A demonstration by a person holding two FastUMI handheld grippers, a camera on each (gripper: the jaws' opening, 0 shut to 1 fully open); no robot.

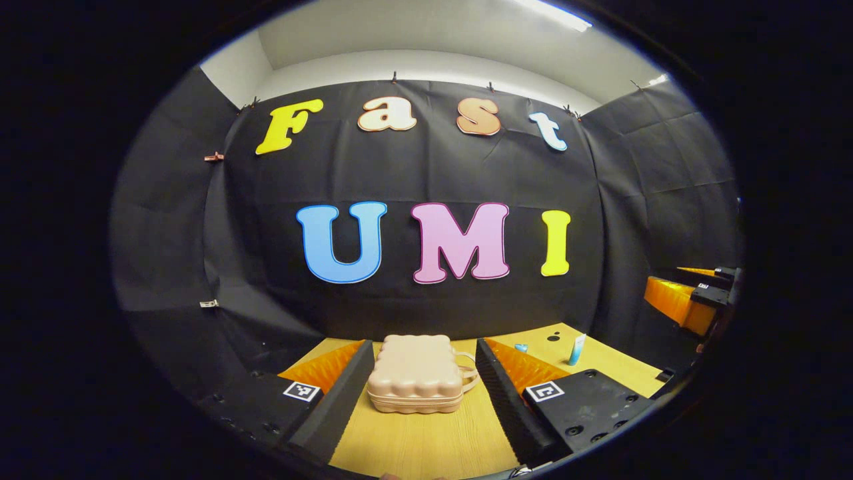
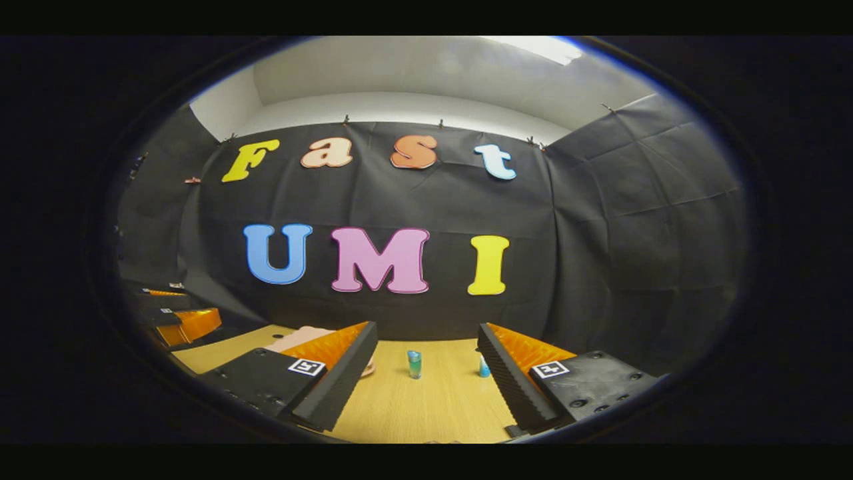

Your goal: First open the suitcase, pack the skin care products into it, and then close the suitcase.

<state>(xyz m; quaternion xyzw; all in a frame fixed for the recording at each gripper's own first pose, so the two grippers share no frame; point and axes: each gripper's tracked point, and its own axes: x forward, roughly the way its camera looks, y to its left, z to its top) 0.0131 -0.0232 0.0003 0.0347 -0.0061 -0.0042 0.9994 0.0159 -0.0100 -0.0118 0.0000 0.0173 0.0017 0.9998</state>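
A closed beige suitcase [image 1: 416, 373] lies flat on the wooden table [image 1: 426, 443], its handle [image 1: 470, 373] turned right. My left gripper [image 1: 423, 345] is open, one finger on either side of the case and not touching it. To the right of the case are a small blue item [image 1: 521, 347] and an upright blue tube [image 1: 576, 350]. My right gripper [image 2: 426, 328] is open and holds nothing. Beyond it a teal bottle [image 2: 414, 364] stands upright, and a small blue tube [image 2: 484, 366] stands by its right finger. A corner of the suitcase [image 2: 300, 335] peeks from behind its left finger.
Black cloth walls close the booth behind and beside the table [image 2: 426, 410]. The right gripper [image 1: 693, 300] shows at the right edge of the left gripper view, and the left gripper [image 2: 180, 320] at the left edge of the right gripper view.
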